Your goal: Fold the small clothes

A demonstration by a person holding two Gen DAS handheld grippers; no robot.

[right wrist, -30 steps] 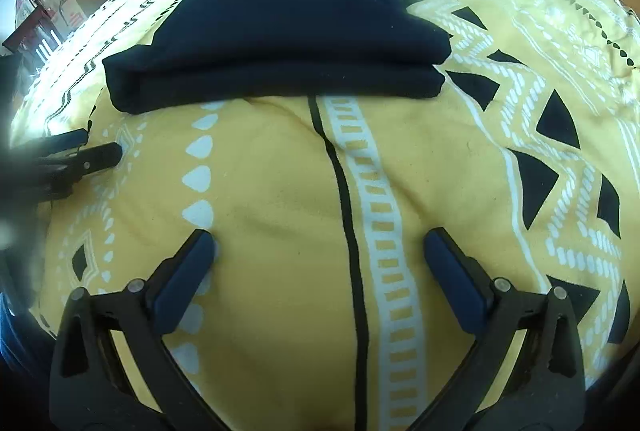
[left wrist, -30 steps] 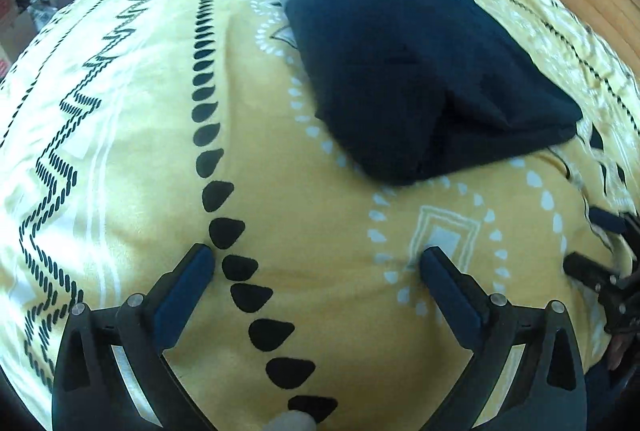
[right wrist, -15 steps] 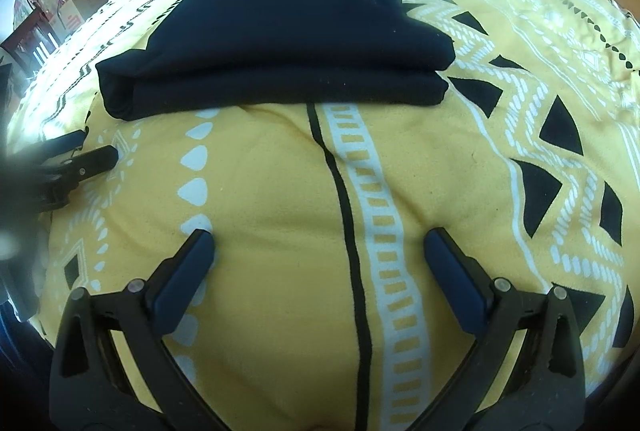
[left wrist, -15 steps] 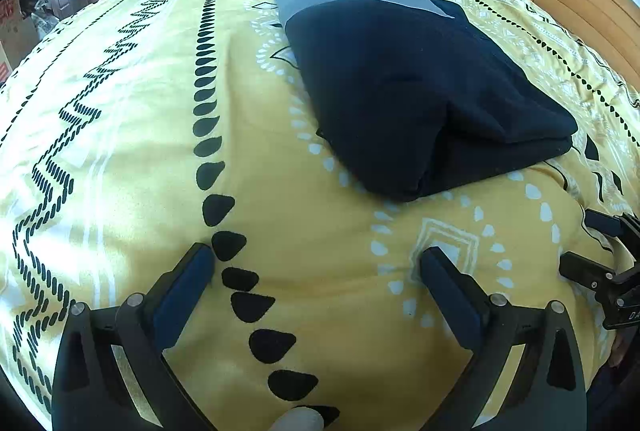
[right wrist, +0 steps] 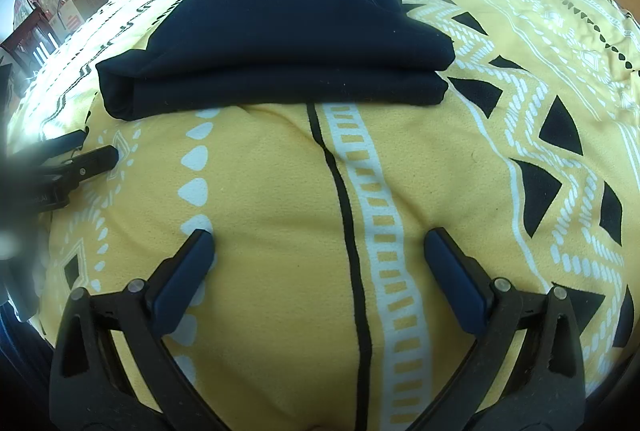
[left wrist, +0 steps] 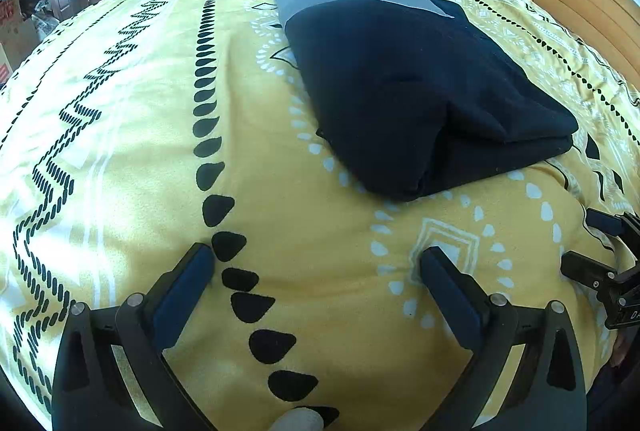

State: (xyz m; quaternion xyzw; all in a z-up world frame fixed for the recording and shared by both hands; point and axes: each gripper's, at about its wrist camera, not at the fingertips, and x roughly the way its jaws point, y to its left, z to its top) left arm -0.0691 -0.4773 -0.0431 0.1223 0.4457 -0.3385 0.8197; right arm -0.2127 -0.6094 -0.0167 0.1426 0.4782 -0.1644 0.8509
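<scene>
navy garment (left wrist: 420,87) is sitting folded in a neat stack on the yellow bedspread (left wrist: 120,135), grey panel at the far end. left gripper (left wrist: 316,259) and right gripper (right wrist: 320,243) both hover wide open, holding nothing, short of its near edge. looks basically done imo; next would be a final fold or setting it aside.

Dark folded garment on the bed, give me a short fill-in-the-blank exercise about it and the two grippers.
1. The folded garment is dark navy with a ____ panel at its far end.
2. It lies on a bedspread whose main colour is ____.
3. The left gripper and the right gripper both have their jaws ____.
4. The number of grippers touching the garment is ____.

Missing words: grey; yellow; open; zero
</scene>
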